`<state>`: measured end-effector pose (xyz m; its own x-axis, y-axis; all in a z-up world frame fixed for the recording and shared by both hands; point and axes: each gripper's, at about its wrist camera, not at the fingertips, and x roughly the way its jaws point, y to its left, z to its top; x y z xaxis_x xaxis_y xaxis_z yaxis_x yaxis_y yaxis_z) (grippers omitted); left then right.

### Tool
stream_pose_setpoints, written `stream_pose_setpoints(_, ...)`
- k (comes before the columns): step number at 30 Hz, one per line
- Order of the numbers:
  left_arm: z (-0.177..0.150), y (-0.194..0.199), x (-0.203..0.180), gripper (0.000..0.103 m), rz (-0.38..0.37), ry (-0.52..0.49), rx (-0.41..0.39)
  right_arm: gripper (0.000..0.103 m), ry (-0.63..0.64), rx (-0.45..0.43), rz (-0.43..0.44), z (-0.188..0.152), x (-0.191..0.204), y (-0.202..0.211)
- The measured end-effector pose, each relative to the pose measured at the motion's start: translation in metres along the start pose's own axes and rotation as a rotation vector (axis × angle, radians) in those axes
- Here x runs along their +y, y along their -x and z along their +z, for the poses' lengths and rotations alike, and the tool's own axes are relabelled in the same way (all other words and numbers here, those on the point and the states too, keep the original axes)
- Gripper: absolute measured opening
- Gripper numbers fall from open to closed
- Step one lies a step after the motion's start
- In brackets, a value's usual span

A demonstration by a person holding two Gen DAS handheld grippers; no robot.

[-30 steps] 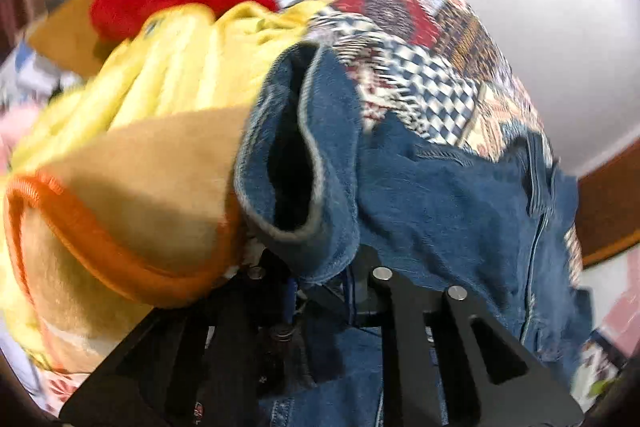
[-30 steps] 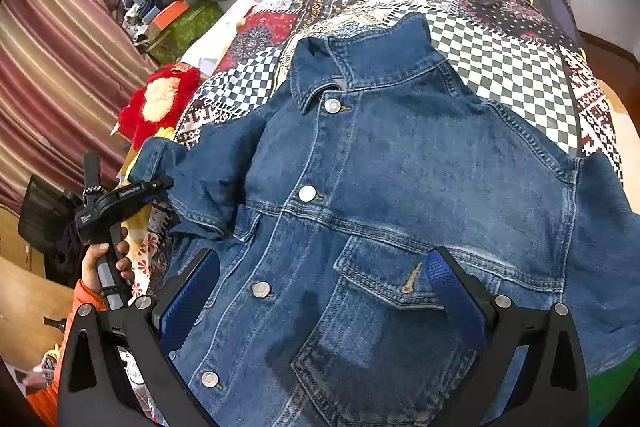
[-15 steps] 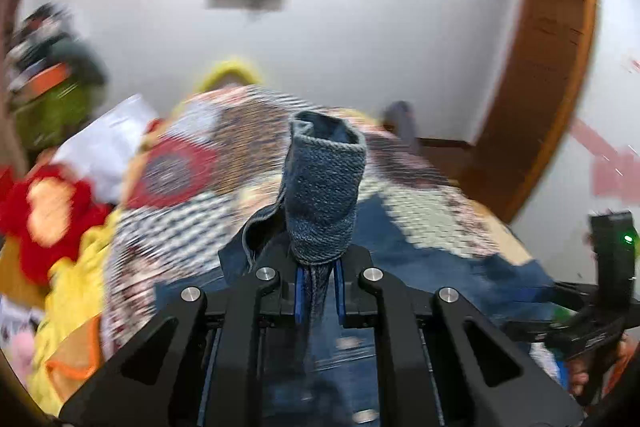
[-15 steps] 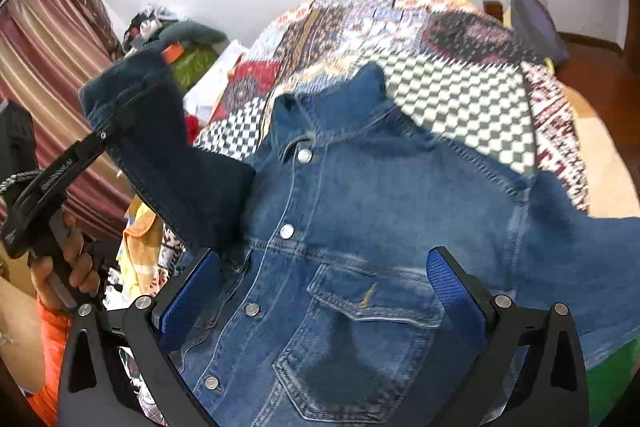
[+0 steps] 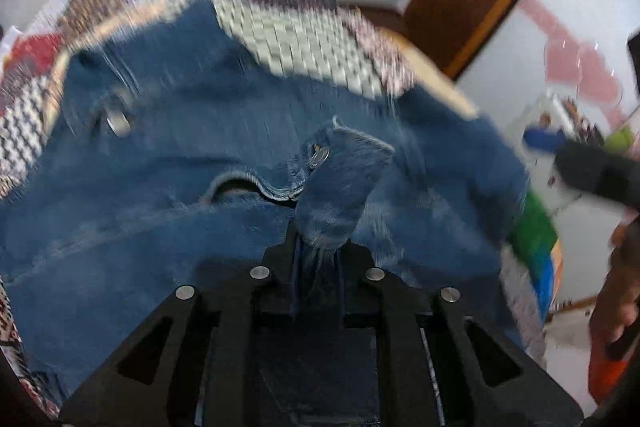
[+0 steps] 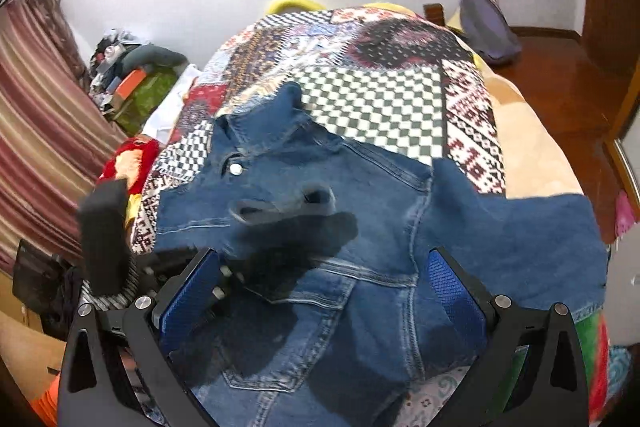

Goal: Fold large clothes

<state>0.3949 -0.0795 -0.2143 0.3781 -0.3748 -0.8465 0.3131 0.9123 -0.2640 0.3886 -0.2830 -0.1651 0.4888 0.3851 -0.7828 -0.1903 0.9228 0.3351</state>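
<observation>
Here the left gripper point(image 5: 316, 267) is clamped on the cuff point(image 5: 344, 179) of one sleeve of the denim jacket point(image 5: 168, 155), the folded blue cloth standing up out of its closed black jaws with a metal button showing just to the left of the cuff's top edge. Beyond the pinched cuff, the jacket's front spreads across the patchwork bedspread point(image 5: 320, 43), though the left wrist view is smeared by blur and finer detail cannot be made out.

The right gripper point(image 6: 320, 291) stands wide apart, its blue-padded fingers point(image 6: 188, 291) holding nothing and hovering above the lower front of the denim jacket point(image 6: 360, 219). Between those fingers lie a chest pocket and a seam; ahead of them are the collar point(image 6: 260, 123) and a silver button. The left gripper point(image 6: 280, 219) appears as a dark blur just ahead of the right gripper's left finger, over the jacket's chest. The other sleeve point(image 6: 520, 231) lies flat, ahead of and to the right of the right finger. A red stuffed toy point(image 6: 128, 163) sits far off to the left, at the bedspread's point(image 6: 380, 107) edge.
</observation>
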Motion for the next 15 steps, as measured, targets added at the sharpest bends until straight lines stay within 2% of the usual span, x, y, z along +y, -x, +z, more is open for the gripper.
stream_pose_setpoints(3, -0.009, 0.000, -0.006, 0.027, 0.019, -0.018, 0.011, 0.103, -0.018, 0.017, -0.009, -0.003, -0.006, -0.008)
stream_pose_setpoints(5, -0.010, 0.010, 0.000, 0.058, 0.008, 0.008, -0.011, 0.103, -0.024, 0.018, -0.024, -0.003, -0.007, -0.016)
stream_pose_setpoints(7, -0.012, 0.030, 0.006, 0.062, -0.004, 0.030, -0.067, 0.103, -0.021, 0.035, -0.024, -0.002, -0.005, -0.024)
stream_pose_setpoints(9, -0.011, 0.049, 0.014, 0.065, 0.015, 0.031, -0.104, 0.103, -0.030, 0.060, -0.007, 0.001, -0.002, -0.034)
stream_pose_setpoints(10, -0.012, 0.058, 0.020, 0.073, 0.026, 0.034, -0.123, 0.103, -0.034, 0.073, 0.004, 0.002, -0.001, -0.040)
stream_pose_setpoints(11, -0.015, 0.070, 0.029, 0.083, 0.047, 0.042, -0.152, 0.103, -0.037, 0.096, 0.016, 0.003, 0.001, -0.048)
stream_pose_setpoints(13, -0.021, 0.086, 0.047, 0.093, 0.088, 0.056, -0.193, 0.103, -0.044, 0.137, 0.027, 0.004, 0.005, -0.063)
stream_pose_setpoints(15, -0.032, 0.100, 0.071, 0.094, 0.158, 0.071, -0.218, 0.103, -0.043, 0.191, 0.040, 0.003, 0.009, -0.084)
